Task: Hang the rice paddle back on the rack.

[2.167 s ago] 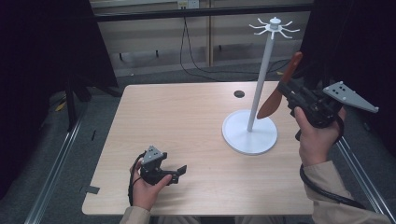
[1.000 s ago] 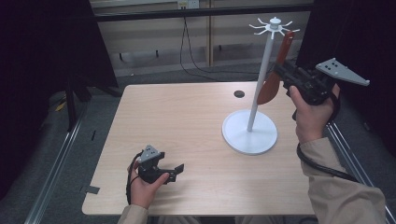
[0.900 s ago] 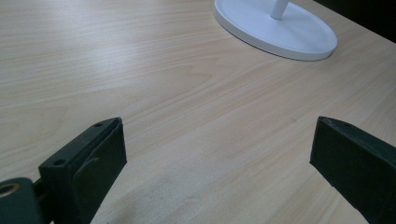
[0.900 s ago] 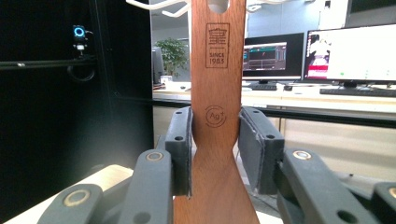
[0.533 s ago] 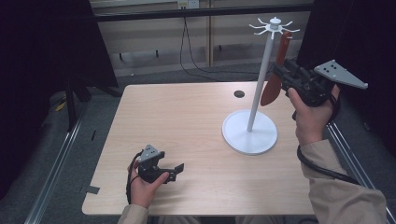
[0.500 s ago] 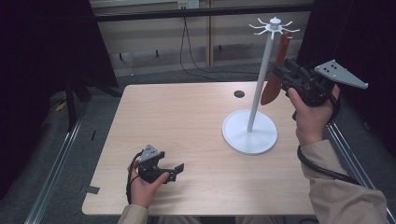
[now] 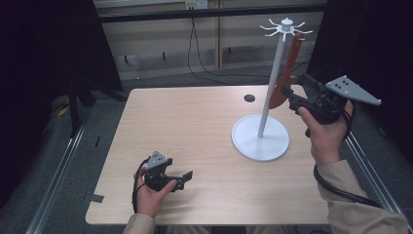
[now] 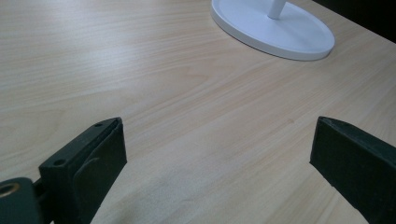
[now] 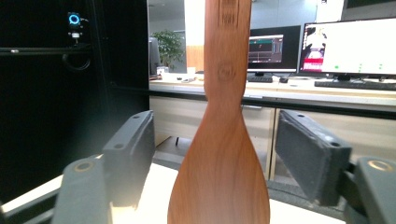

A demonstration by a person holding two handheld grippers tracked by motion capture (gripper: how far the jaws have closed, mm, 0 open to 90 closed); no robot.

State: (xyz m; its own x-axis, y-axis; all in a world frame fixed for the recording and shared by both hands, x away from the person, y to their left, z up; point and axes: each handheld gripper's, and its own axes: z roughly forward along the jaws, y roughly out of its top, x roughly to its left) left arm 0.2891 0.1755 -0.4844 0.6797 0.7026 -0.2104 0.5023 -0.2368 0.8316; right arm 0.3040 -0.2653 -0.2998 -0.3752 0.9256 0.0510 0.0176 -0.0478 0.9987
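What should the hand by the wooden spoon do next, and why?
Probably draw the right gripper straight back from the wooden spoon. Its jaws have just been opening, with gaps on both sides of the spoon, which seems to hang from the white stand. Backing away straight should avoid knocking it.

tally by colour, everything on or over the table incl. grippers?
White: 1, stand
Brown: 1, spoon hanging on the stand
Black: 2, left gripper, right gripper
Total: 4
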